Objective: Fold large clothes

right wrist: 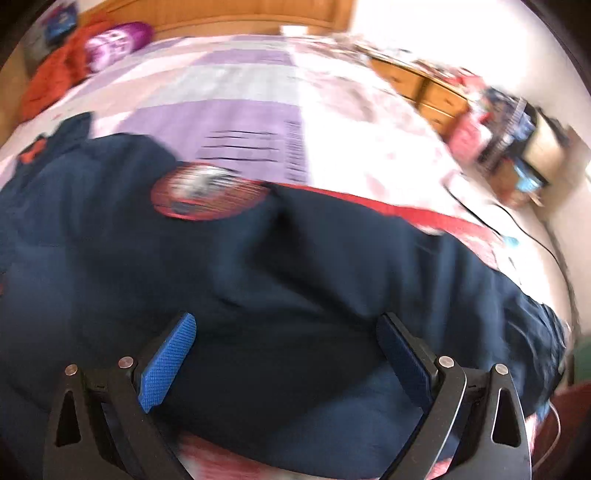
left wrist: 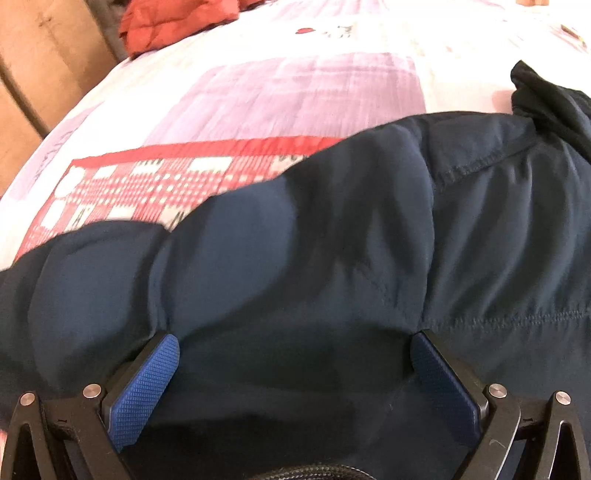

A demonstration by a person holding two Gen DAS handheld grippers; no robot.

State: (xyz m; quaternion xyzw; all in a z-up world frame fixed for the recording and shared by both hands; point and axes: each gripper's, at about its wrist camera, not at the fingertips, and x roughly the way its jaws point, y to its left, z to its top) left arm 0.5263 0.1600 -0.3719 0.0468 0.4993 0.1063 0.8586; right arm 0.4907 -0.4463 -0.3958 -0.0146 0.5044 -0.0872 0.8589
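A large navy blue garment [left wrist: 332, 240] lies rumpled across the bed, filling the lower half of both views [right wrist: 258, 277]. It bears a round red-rimmed emblem [right wrist: 210, 192]. My left gripper [left wrist: 293, 341] points down at the cloth with its blue pads [left wrist: 147, 387] spread wide; the fabric lies below and between them and neither pad presses on it. My right gripper [right wrist: 286, 321] also stands wide open above the navy cloth, with its blue pads [right wrist: 168, 362] apart. The right wrist view is blurred by motion.
The bedspread [left wrist: 277, 103] is white with lilac and red checked patches. A black garment [left wrist: 554, 107] lies at the right in the left wrist view. A red quilted piece [left wrist: 177, 22] and a purple pillow [right wrist: 118, 40] sit by the wooden headboard [right wrist: 221, 14]. Cluttered wooden drawers [right wrist: 436, 92] stand beside the bed.
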